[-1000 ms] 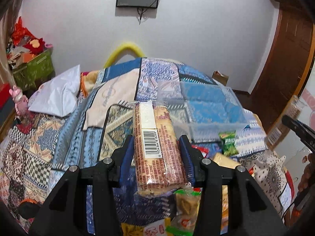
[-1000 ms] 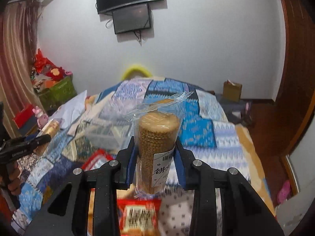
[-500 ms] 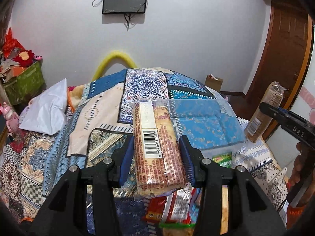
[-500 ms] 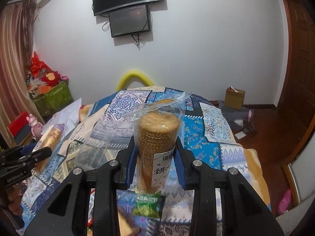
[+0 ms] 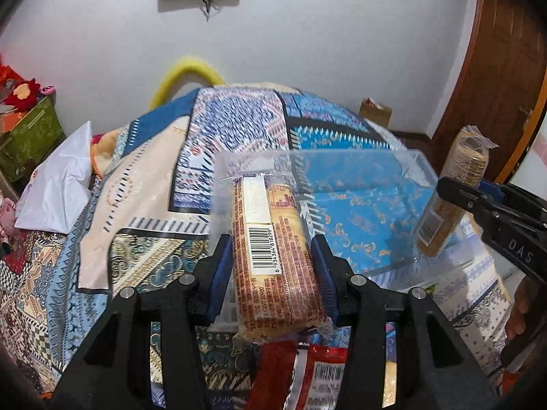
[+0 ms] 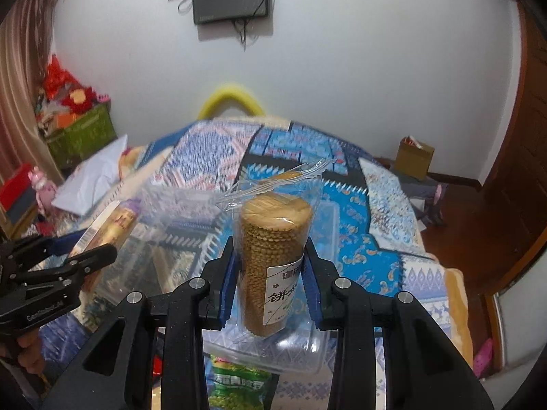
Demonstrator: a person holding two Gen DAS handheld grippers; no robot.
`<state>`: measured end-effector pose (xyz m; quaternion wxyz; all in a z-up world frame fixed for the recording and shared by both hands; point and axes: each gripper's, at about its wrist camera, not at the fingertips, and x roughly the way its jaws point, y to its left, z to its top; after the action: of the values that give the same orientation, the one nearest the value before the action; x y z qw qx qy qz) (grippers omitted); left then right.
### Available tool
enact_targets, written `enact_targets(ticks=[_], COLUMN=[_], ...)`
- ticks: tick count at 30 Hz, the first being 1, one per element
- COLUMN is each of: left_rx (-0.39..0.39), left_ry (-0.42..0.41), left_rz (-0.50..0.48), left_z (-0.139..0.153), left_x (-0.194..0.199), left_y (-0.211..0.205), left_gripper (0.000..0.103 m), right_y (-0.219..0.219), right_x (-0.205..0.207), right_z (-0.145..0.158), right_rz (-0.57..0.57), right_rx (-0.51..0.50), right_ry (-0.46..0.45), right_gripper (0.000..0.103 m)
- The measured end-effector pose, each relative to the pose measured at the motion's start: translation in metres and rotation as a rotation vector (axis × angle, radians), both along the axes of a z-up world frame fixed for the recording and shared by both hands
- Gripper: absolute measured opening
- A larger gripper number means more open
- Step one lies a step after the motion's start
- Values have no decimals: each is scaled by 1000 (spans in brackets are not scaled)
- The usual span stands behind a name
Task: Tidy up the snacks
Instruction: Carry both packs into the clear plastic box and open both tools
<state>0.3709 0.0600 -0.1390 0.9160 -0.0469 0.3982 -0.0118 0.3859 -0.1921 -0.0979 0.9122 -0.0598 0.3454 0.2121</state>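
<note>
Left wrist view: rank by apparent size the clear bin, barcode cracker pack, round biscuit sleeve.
1. clear bin
2. barcode cracker pack, though it is nearest the camera, so inflated
3. round biscuit sleeve

Upright wrapped biscuit packs (image 5: 273, 259) above clear bin (image 5: 359, 205)

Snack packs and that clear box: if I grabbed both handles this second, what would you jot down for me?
Left gripper: shut on the rectangular biscuit pack.
Right gripper: shut on the round cracker stack.
Both packs hang above the clear plastic bin on the patterned bedspread.
Done: both packs picked up; the bin looks empty.
Left: set both packs inside, then probably collect the red packet and green packet lying loose in front of the bin.
</note>
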Motion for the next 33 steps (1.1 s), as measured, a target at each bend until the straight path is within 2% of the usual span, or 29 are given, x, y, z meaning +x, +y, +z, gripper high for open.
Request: enact_targets(ticks=[7,10,17,22,26,33], left_rx=[-35,-23,2,-32,-45,-38], left_ry=[69,83,80,93,88,13], left_rz=[-8,-8,7,12,22,21], left_z=[-24,-31,-34,-34,-27,3], left_x=[23,28,27,24,16,-15], left_y=[-8,-11,-8,0,3,5], left_gripper=[46,42,43,47,51,55], right_y=[17,25,40,43,40,23], right_x=[19,20,30,28,20,-12], right_z=[-26,-32,-42,-48,-44,-13], right_rz=[26,31,34,41,43,59], right_rx=[-24,-50,-112,-138,-127,-55], right_ry=[100,101,134,146,142,98], right_gripper=[32,32,35,36,46,53])
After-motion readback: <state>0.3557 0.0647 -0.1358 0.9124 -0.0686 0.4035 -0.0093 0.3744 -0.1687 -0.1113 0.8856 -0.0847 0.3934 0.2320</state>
